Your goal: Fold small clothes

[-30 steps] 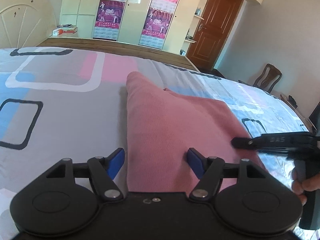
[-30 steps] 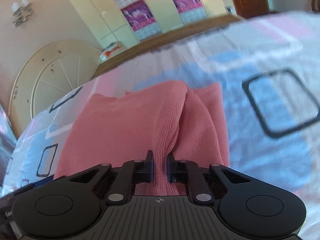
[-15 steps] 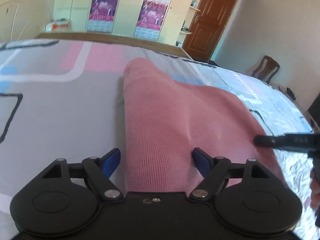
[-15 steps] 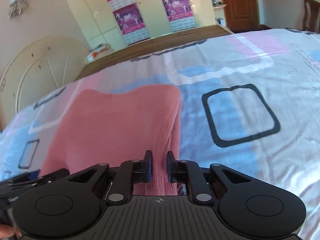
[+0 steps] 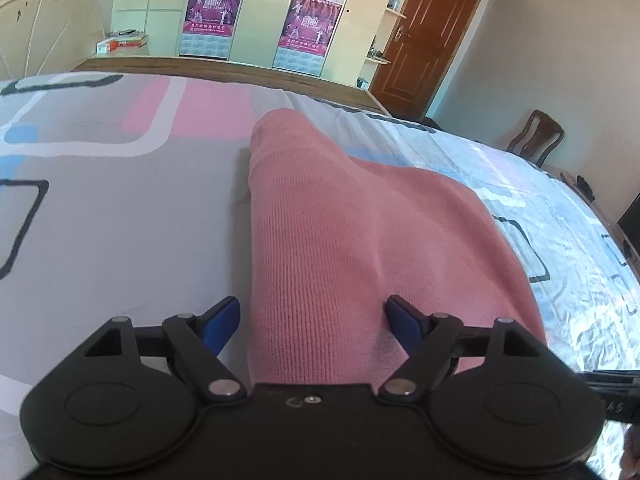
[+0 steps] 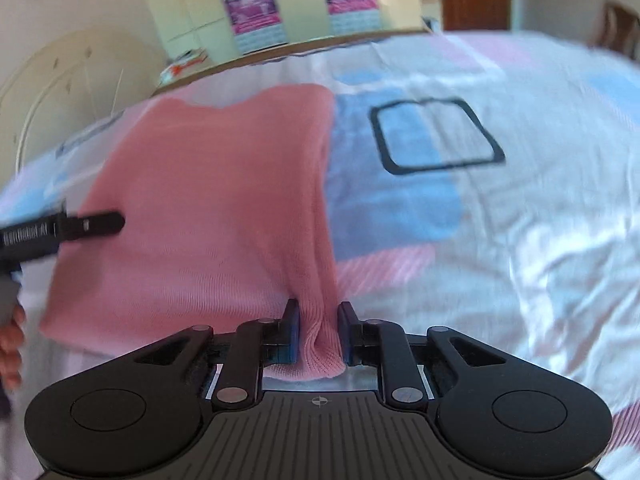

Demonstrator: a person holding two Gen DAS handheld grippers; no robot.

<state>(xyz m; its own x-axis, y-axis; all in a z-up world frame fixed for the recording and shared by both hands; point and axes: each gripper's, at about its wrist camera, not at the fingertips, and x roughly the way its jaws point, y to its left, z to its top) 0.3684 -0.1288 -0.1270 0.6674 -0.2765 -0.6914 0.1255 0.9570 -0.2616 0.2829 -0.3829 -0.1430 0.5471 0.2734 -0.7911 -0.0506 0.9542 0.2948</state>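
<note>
A bedroom with pale wardrobe doors carrying two purple posters (image 5: 308, 28) along the top of the frame, and a brown wooden door (image 5: 432, 40) at upper right. A bed fills most of both views, covered by a bedsheet (image 5: 100, 208) printed with pink, blue and grey blocks and black outlined squares. A wooden chair (image 5: 534, 138) stands at the right edge.

A pink knitted garment (image 5: 340, 240) lies on the bed at the centre of the left wrist view, folded, running from the middle of the frame down to the bottom centre.

The left tool (image 5: 312, 318), at the bottom of its view, is spread wide, its blue fingertips (image 5: 222, 320) standing either side of the garment's near end without pinching it.

In the right wrist view the garment (image 6: 208, 200) fills the centre left. The right tool (image 6: 318, 332), at bottom centre, has its fingers slightly parted around a bunched fold of the garment's near right corner; the cloth sits between them, and it is unclear whether they still press it. This view is blurred.
</note>
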